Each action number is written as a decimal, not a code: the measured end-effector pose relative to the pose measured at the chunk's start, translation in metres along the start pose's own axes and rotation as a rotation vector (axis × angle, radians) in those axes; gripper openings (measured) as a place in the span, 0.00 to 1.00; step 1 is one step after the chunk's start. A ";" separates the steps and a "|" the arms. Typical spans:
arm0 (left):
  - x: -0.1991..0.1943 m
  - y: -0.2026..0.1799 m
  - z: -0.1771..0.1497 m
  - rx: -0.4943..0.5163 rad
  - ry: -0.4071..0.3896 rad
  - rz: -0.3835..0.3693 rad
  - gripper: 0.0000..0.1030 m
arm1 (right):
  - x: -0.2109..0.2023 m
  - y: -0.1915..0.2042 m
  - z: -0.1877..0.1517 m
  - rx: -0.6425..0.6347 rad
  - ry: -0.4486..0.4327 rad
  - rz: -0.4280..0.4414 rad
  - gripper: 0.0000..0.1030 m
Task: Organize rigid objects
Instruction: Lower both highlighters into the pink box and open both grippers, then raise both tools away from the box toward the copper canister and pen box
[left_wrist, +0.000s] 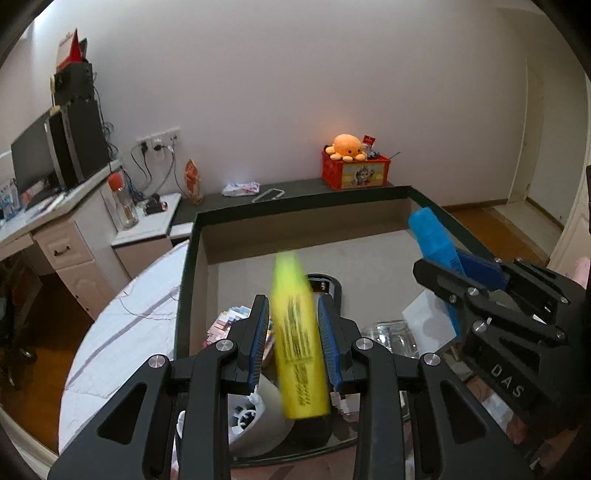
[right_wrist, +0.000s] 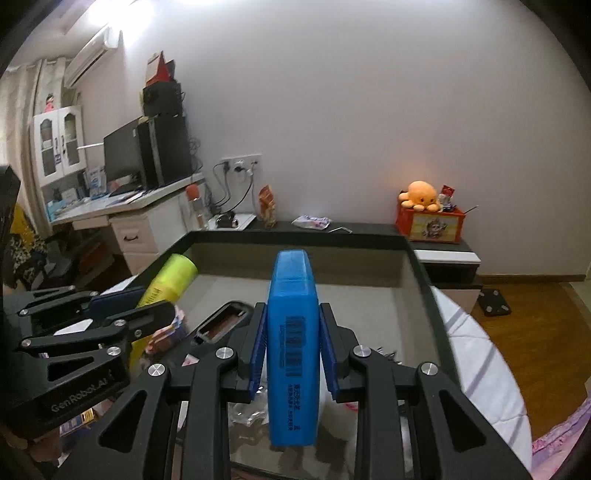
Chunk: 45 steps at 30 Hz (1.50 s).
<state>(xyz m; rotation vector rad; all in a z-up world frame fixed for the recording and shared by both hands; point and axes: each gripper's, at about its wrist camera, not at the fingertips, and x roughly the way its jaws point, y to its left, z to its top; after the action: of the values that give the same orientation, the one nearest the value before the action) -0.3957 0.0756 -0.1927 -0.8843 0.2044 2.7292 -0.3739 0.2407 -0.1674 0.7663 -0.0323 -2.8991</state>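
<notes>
While both tools hang over the dark-rimmed cardboard tray (left_wrist: 295, 216), each has a highlighter clamped between its blue pads. Left gripper (left_wrist: 293, 332) is closed on the yellow highlighter (left_wrist: 297, 339), which sticks out forward over the tray; it's motion-blurred, so the print is unreadable. Right gripper (right_wrist: 291, 341) is closed on the blue highlighter (right_wrist: 293, 332), barcode side up, text too small to read. Tray clutter below is mostly hidden by the fingers: a black rectangular case (right_wrist: 221, 321), a white roll (left_wrist: 258, 417), clear plastic packaging (left_wrist: 391, 334), coloured paper bits. Tray sits on a white-clothed table (left_wrist: 122, 325). Behind it, an orange plush octopus (left_wrist: 347, 146) on a red box (left_wrist: 354, 171).
</notes>
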 end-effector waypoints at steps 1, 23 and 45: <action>-0.001 0.000 -0.001 0.000 -0.006 0.007 0.29 | 0.001 -0.001 -0.001 -0.001 0.000 0.000 0.27; 0.005 0.002 -0.018 0.016 0.033 0.083 0.94 | 0.005 0.004 0.002 -0.037 -0.021 -0.020 0.49; 0.002 0.006 -0.016 0.018 0.024 0.081 0.96 | 0.003 0.004 -0.002 -0.016 -0.030 -0.030 0.77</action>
<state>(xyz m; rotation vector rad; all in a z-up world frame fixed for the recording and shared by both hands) -0.3896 0.0670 -0.2066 -0.9237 0.2744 2.7870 -0.3753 0.2363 -0.1705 0.7273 -0.0002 -2.9350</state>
